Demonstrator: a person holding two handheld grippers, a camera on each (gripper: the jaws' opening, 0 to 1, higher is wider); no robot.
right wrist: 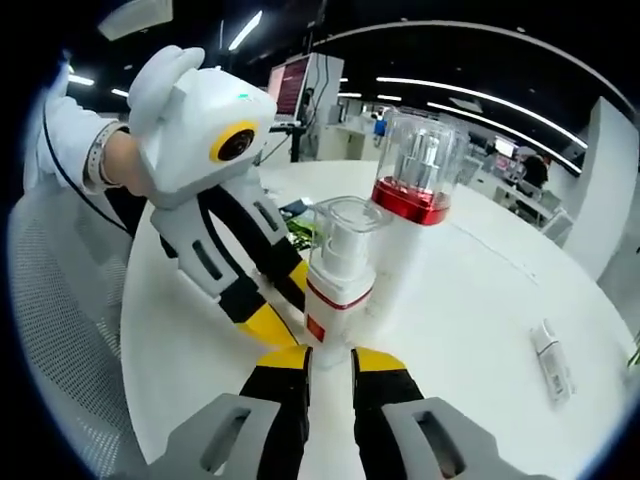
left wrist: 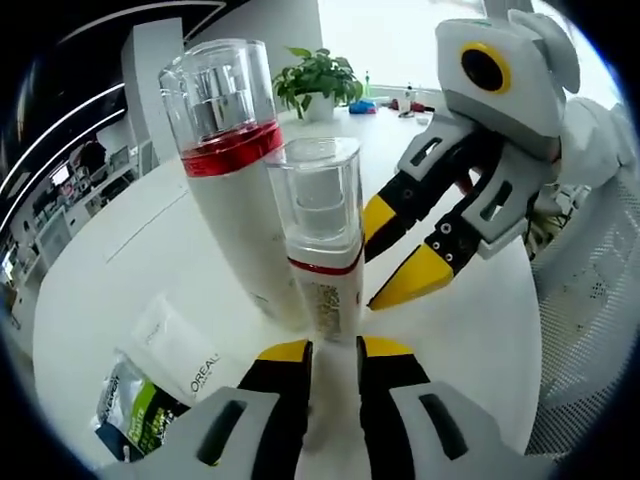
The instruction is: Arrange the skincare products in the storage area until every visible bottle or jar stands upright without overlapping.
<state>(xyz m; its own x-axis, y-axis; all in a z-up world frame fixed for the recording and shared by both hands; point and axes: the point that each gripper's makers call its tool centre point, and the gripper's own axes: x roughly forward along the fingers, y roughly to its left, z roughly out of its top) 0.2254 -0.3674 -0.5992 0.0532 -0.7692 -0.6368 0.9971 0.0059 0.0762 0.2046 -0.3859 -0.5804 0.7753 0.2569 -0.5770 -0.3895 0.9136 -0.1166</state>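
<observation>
A small pump bottle (left wrist: 325, 250) with a clear cap and a red band stands upright on the white round table (left wrist: 150, 250). A taller bottle (left wrist: 235, 170) of the same style stands close behind it, also upright. My left gripper (left wrist: 335, 348) is open by a narrow gap, its yellow tips level with the small bottle's base. My right gripper (left wrist: 398, 248) comes in from the right, open, with its tips beside that bottle. In the right gripper view the small bottle (right wrist: 340, 270) stands just ahead of my right gripper (right wrist: 330, 358), the tall bottle (right wrist: 415, 190) is behind it, and my left gripper (right wrist: 275, 305) is at its left.
A white L'Oreal packet (left wrist: 180, 355) and a green packet (left wrist: 135, 410) lie flat near the table's edge. A potted plant (left wrist: 318, 80) stands at the far side. A white tube (right wrist: 550, 360) lies flat to the right. A mesh chair (left wrist: 590, 300) stands by the table.
</observation>
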